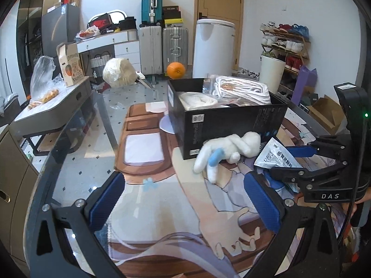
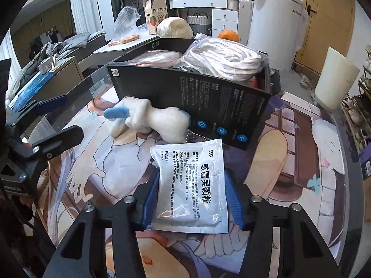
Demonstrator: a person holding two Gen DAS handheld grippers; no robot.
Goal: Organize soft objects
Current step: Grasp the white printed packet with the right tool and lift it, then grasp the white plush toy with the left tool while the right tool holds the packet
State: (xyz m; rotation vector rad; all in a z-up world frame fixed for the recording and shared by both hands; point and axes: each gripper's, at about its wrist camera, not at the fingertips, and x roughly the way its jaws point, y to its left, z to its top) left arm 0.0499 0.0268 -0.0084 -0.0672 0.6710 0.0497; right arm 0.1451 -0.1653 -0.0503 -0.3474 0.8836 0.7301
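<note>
- A flat silver sachet [image 2: 193, 185] printed with dark text, pinched between the right gripper's [image 2: 192, 199] blue pads above the illustrated mat [image 2: 301, 162].
- A white-and-blue plush toy [image 2: 150, 118] lies against the black box [image 2: 208, 106].
- The left gripper [image 1: 185, 199] spreads wide, holding nothing.

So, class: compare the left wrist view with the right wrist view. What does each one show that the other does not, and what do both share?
Only the left wrist view shows the teal suitcase and the shoe rack. Only the right wrist view shows the sachet's printed face, lying between the right gripper's blue pads, and grey bedding at left. Both show the black box holding bagged white rope, the white plush toy against the box, the orange, and the open left gripper.
</note>
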